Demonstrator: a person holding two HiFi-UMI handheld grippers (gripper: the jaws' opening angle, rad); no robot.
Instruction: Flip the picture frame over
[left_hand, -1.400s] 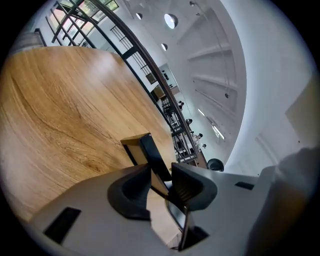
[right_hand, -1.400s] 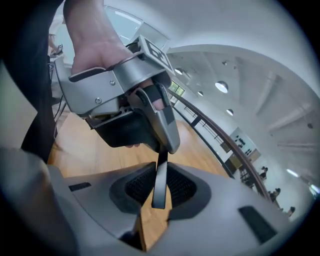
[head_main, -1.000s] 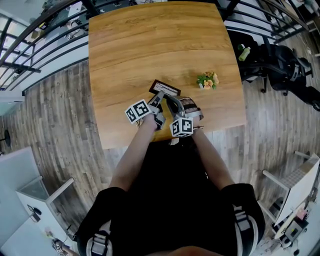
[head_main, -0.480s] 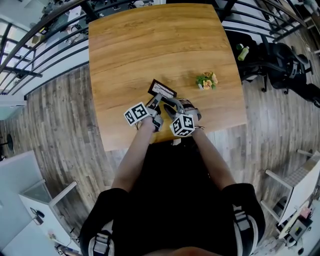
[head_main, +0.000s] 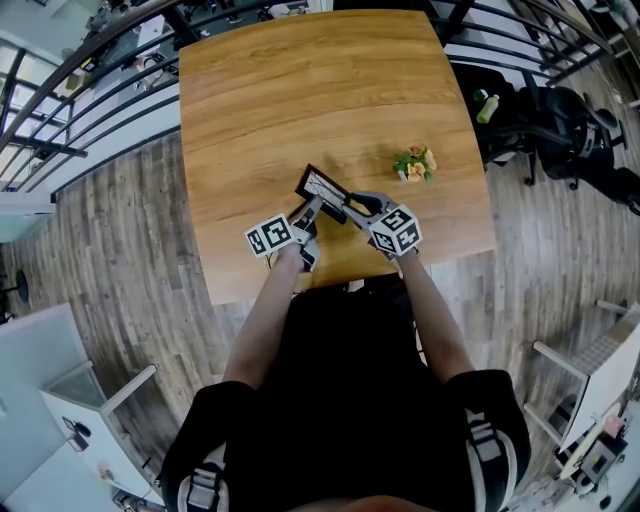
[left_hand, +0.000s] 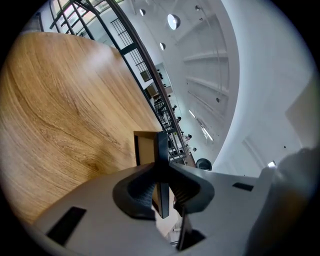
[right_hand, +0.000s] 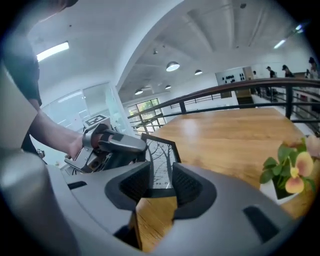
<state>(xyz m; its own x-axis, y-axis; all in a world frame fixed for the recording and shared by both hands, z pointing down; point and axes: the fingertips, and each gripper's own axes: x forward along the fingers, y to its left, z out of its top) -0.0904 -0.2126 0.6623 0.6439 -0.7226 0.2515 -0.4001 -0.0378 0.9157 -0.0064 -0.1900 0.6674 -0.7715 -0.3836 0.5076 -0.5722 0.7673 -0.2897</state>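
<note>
Looking down in the head view, the picture frame (head_main: 323, 185) is tilted up from the wooden tabletop (head_main: 300, 90), near its front edge, with both tools meeting at it. The left hand-held gripper (head_main: 312, 207) reaches it from the lower left, and the right hand-held gripper (head_main: 350, 206) from the lower right. A small potted flower (head_main: 415, 162) stands on the tabletop to the right of the frame. A black bag (head_main: 560, 130) lies beyond the table's right side.

In the left gripper view, the jaws pinch the frame (left_hand: 161, 145), seen edge-on as a dark strip with its brown back on the side nearer the tabletop. They have just been closing on it.

In the right gripper view, the jaws stand spread and have just been opening. The frame's lower edge lies in the gap between them, with no pad clearly pressing on it. Its tree-branch picture (right_hand: 160, 155) faces the camera. The left hand-held gripper holds the frame's left side, and the flower (right_hand: 290, 175) shows at far right.
</note>
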